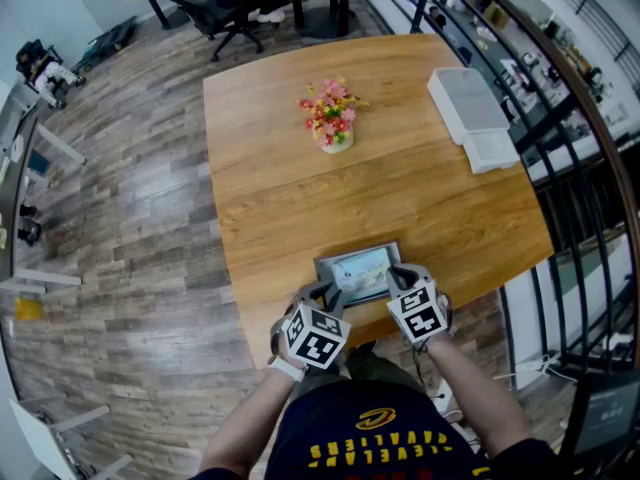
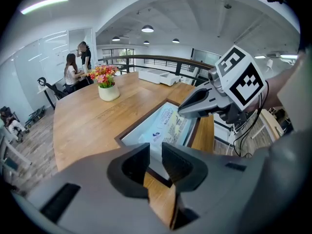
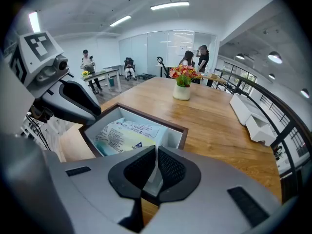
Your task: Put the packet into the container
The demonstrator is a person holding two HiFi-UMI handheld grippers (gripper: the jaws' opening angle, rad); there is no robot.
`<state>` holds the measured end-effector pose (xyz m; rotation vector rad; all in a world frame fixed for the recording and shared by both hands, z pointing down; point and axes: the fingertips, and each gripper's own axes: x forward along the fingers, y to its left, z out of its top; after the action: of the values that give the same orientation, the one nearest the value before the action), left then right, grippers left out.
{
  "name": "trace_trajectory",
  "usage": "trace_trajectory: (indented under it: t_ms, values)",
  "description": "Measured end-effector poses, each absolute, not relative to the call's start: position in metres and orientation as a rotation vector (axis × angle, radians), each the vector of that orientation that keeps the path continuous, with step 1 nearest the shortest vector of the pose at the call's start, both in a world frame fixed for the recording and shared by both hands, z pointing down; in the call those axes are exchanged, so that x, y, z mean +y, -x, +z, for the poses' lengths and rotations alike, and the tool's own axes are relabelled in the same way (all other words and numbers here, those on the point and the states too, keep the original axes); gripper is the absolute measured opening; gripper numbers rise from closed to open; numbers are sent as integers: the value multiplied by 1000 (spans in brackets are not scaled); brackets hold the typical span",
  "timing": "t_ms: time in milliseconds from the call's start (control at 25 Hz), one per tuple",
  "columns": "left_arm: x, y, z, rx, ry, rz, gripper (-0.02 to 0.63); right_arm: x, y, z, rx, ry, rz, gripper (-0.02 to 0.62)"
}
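At far left of the head view lay grey plank floor [image 1: 120, 168], with an office chair [image 1: 225, 10] at the top edge. Centre: a wooden table [image 1: 300, 198], seen from steeply above.

Left gripper [image 2: 155, 161]: held at the near left corner of the container [image 3: 156, 117], marker cube uppermost. Its jaws stood a narrow gap apart. Through that gap the container's near wall showed; whether the pads touched the wall could not be told.

Container: a dark-rimmed, pale-walled box resting on the table at its near edge, between the two grippers.

Packet [image 3: 126, 133]: a flat, pale blue and white pouch with printed text, lying inside the container and filling most of its floor.

Right gripper [image 3: 156, 165]: held at the near right corner of the container, marker cube uppermost. Its jaw tips were drawn together to a thin slit with nothing clamped between them; the container's corner showed below the tips.

Flowers [image 1: 331, 116]: a small white pot of red, pink and yellow blooms standing upright near the middle of the table, well apart from the container.

Trays [image 1: 468, 103]: two white trays, one larger and one smaller, lying touching end to end at the table's right edge.
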<state>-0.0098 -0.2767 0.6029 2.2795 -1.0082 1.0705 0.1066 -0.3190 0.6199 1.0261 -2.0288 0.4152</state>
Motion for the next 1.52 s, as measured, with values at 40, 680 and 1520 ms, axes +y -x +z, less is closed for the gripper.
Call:
trace_trajectory:
  t_ms: [40, 680, 1520]
  values:
    - [-277, 10, 601, -1009, -2284, 1066, 75, -320, -106, 619, -2024, -1030, 399, 18]
    - [-274, 1, 570, -1005, -2355, 862, 75, -306, -122, 558, -2272, -1310, 699, 18]
    - [-222, -34, 478, -825, -2505, 444, 74, -221, -104, 452, -2564, -1439, 699, 17]
